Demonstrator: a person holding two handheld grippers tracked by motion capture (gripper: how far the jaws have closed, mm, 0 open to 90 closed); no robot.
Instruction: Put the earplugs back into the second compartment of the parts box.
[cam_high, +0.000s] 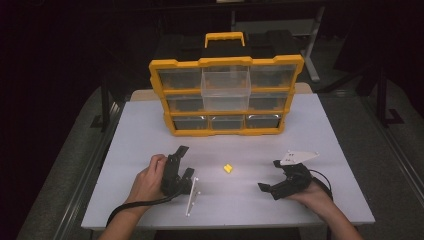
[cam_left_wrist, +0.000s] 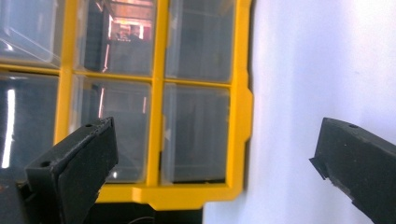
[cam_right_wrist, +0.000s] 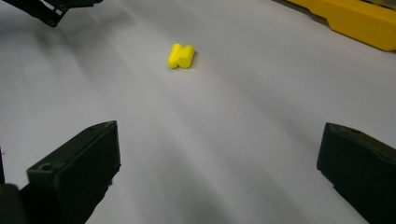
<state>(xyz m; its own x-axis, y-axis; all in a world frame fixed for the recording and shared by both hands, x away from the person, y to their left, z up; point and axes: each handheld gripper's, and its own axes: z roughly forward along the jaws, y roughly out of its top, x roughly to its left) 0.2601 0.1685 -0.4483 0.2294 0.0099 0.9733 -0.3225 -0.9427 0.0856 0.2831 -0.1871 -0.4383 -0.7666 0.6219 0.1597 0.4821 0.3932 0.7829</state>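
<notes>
Both tongs sit near the table's (cam_high: 150, 125) front edge, jaws apart, nothing between them. Left gripper (cam_high: 179, 167) is at front left, tipped on its side, aimed toward the organiser. Right gripper (cam_high: 272, 177) is at front right, low over the surface, pointed inward at the yellow piece (cam_right_wrist: 181, 56).

Step in hand, as I read it: pick up the yellow piece, prob. w/ the right gripper, since its jaws already frame it. To do it well: keep the jaws wide on approach, stay low and slide straight in so the piece ends up centred between the pads, then close across its short width. It looks like two small cylinders joined side by side, so it may roll or skid if nudged by one jaw first; come in square, no sideways push.

The piece lies flat on bare table between the two grippers, ahead of the right jaws and clear of them, slightly nearer the left gripper in the high view; touching neither.

Farther back: yellow organiser (cam_high: 225, 97) stands upright w/ one clear drawer (cam_high: 225, 87) pulled out, top middle. Likely drop spot.
</notes>
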